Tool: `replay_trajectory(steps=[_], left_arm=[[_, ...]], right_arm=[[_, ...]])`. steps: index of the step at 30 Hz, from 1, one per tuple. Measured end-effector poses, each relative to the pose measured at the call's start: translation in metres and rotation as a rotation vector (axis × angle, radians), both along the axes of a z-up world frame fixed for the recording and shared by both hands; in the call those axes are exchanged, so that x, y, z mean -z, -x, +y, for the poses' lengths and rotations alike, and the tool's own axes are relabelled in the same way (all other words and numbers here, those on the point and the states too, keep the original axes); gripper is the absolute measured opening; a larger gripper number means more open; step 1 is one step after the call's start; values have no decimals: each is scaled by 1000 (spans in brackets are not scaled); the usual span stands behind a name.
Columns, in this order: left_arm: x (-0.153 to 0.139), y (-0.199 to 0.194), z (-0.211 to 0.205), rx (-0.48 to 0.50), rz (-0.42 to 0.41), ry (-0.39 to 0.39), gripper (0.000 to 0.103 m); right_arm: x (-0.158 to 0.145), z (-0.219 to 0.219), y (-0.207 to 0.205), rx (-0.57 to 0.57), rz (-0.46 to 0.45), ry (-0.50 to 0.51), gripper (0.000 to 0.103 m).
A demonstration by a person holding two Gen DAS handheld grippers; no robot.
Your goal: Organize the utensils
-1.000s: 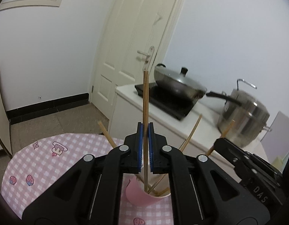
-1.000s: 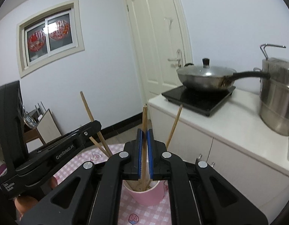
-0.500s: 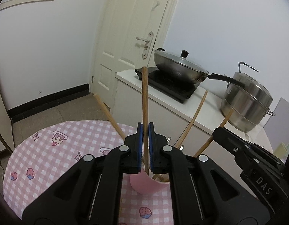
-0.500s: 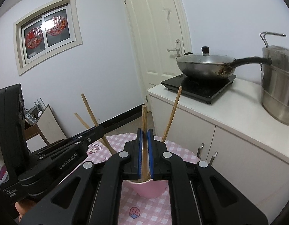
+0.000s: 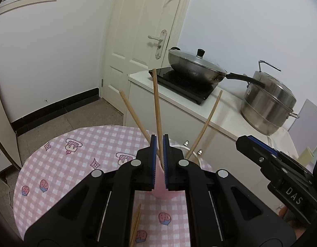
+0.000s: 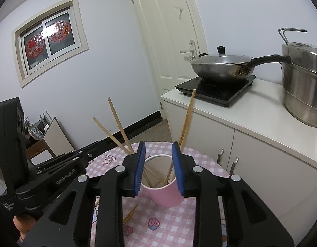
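A pink cup (image 6: 164, 193) stands on the pink checked tablecloth (image 6: 168, 222) with several wooden chopsticks (image 6: 186, 121) leaning in it. My right gripper (image 6: 158, 166) is open just above the cup's rim and holds nothing. My left gripper (image 5: 159, 160) has its jaws slightly apart around an upright chopstick (image 5: 157, 111) whose lower end is in the cup (image 5: 160, 187); the chopstick leans on the right pad. Loose chopsticks (image 5: 135, 224) lie on the cloth in front of the cup, also in the right wrist view (image 6: 130, 214).
A white counter (image 6: 251, 113) stands behind the round table, with a black induction hob (image 6: 216, 86), a lidded wok (image 6: 222, 65) and a steel steamer pot (image 6: 302, 82). A white door (image 5: 144, 41) is behind. The left gripper body (image 6: 35, 177) sits left of the cup.
My right gripper opened and let its chopstick go into the cup. My left gripper lowered its chopstick into the cup and its jaws parted a little. Both views tilted down.
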State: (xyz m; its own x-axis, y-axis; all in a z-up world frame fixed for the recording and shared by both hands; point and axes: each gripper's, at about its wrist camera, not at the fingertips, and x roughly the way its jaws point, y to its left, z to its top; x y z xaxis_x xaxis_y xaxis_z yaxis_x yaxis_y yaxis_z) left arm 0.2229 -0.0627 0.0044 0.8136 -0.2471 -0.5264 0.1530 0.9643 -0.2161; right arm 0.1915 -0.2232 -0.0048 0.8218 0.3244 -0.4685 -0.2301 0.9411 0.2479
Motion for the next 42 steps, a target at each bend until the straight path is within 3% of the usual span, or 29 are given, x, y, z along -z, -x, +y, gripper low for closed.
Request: replay_trajectory(steps=[12, 24, 25, 26, 27, 29, 42], left_arm=[[-3, 47, 40, -5, 22, -27, 7], [41, 83, 104, -46, 130, -40, 8], [46, 84, 109, -50, 144, -34, 12], [50, 85, 113, -52, 151, -30, 33], [55, 87, 118, -64, 156, -29, 67], [59, 94, 125, -96, 129, -26, 70], [105, 77, 148, -77, 308, -87, 70]], right_arm=[[6, 16, 43, -46, 37, -30, 28], [45, 65, 68, -155, 165, -34, 29], [49, 71, 68, -165, 180, -31, 29], [53, 76, 68, -174, 194, -30, 29], [56, 80, 67, -182, 203, -26, 29], [65, 94, 66, -202, 228, -5, 29], [118, 162, 38, -322, 406, 117, 28]])
